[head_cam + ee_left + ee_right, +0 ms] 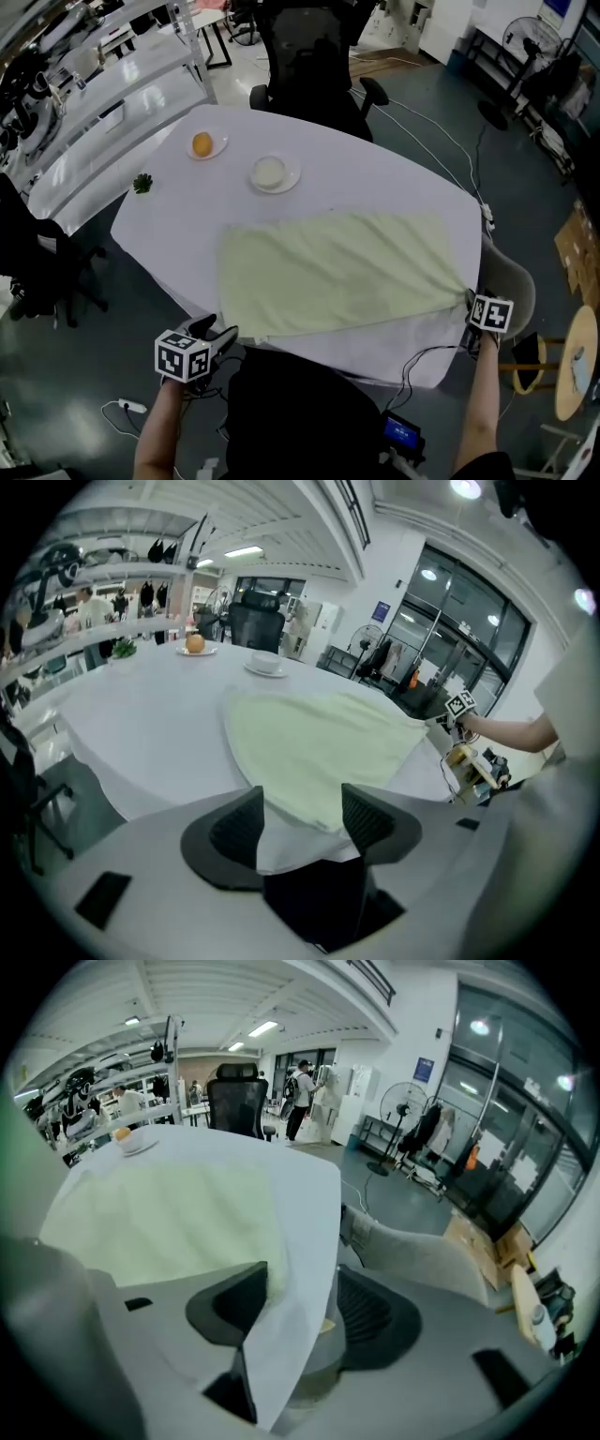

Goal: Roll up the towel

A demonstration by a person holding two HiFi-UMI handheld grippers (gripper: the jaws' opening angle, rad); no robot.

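both tongs stand spread at the near edge of the table (178, 225), one at each near corner of the towel (337, 272). left tongs (302, 813) have their jaws apart, with the towel's near left corner and the rim of the white tablecloth (141, 733) lying loose between them; the pads do not press on the cloth. right tongs (300, 1302) are also spread, with a hanging fold of the tablecloth and the towel's near right corner between the jaws, not pinched.

the pale green towel lies spread flat and unrolled across the near half of the table, its long side running left to right. beyond it, well apart, sit a small white bowl on a saucer (275, 173), a saucer with an orange thing (205, 145) and a green sprig (142, 184). a black office chair (314, 56) stands at the far side, and a grey chair (514, 281) is just beside the right tongs.
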